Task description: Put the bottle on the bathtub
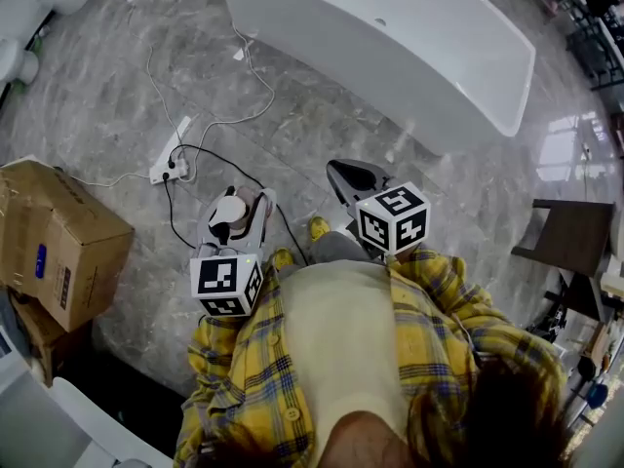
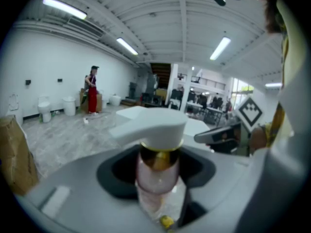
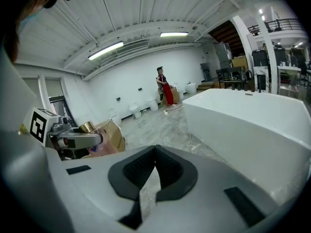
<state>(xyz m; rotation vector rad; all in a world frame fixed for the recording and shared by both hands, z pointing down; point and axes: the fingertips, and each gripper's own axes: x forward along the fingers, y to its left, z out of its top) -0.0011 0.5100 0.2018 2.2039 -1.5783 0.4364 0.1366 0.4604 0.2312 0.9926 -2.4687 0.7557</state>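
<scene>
Transport step. My left gripper grasps the bottle by its pink body below the gold collar. My right gripper is clenched on nothing, pads meeting. The bottle rides in the left jaws, over the floor and well apart from the bathtub ahead. Its long axis stands roughly upright, pump head on top, spout pointing left in the left gripper view. Next, I judge, comes an advance to the tub, base lowered flat onto the rim, then release.

I see a glossy white bathtub, polished grey marble floor, matt brown cardboard box, and translucent pink plastic bottle.
</scene>
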